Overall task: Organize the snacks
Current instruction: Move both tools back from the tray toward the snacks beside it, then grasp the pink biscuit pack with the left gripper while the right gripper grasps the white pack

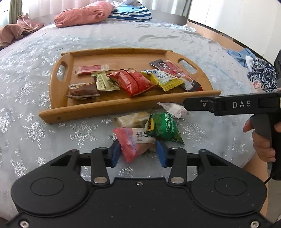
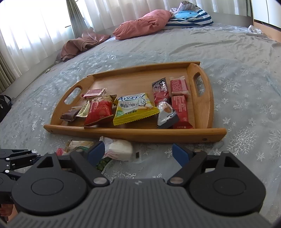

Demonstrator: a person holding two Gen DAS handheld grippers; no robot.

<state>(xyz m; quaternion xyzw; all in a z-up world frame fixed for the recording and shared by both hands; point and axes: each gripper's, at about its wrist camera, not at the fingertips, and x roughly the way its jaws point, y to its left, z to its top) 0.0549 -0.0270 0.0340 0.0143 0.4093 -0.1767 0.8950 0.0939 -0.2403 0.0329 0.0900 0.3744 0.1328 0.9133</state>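
Observation:
A wooden tray (image 1: pixel 84 112) (image 2: pixel 140 132) lies on the bed and holds several snack packets, among them a red one (image 1: pixel 133 81) and a yellow one (image 2: pixel 133 108). In front of it lie loose packets: a green one (image 1: pixel 163 128), a beige one (image 1: pixel 131 120) and a white one (image 1: pixel 173 109) (image 2: pixel 119 149). My left gripper (image 1: pixel 138 150) has its blue pads pressed on both sides of a pink and white packet (image 1: pixel 133 142). My right gripper (image 2: pixel 138 152) stands open just short of the tray's front rim, the white packet beside its left finger. One of its fingers (image 1: pixel 196 104) reaches in from the right above the white packet.
The bed wears a pale blue cover with snowflakes (image 2: pixel 237 98). A pink pillow (image 1: pixel 84 13) and a striped one (image 1: pixel 130 13) lie at the far end, a brown cloth (image 1: pixel 15 31) at far left, patterned clothing (image 1: pixel 261 73) at the right edge. Curtains (image 2: pixel 35 26) hang at left.

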